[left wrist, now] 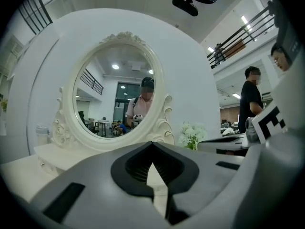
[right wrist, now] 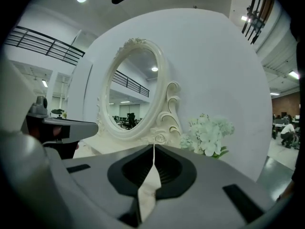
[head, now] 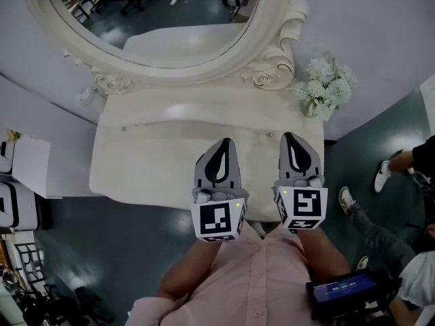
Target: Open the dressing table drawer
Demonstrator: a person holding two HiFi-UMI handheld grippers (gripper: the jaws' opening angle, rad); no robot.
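Observation:
The cream dressing table (head: pixel 149 161) stands below me with its oval mirror (head: pixel 170 12) at the back. From above only its top shows. The drawer front is hidden under the front edge. My left gripper (head: pixel 224 141) hovers over the right half of the tabletop, jaws shut on nothing. My right gripper (head: pixel 288 136) hangs beside it near the table's right end, also shut and empty. In the left gripper view the left gripper (left wrist: pixel 152 147) points at the mirror (left wrist: pixel 116 92). In the right gripper view the right gripper (right wrist: pixel 153 147) points at the mirror's carved right foot (right wrist: pixel 169 116).
White flowers (head: pixel 325 87) stand at the table's back right corner. White boxes (head: pixel 20 175) sit on the floor to the left. A person's shoes (head: pixel 384 175) and a dark device with a screen (head: pixel 343 291) are at the right. A person (left wrist: pixel 251 99) stands off to the side.

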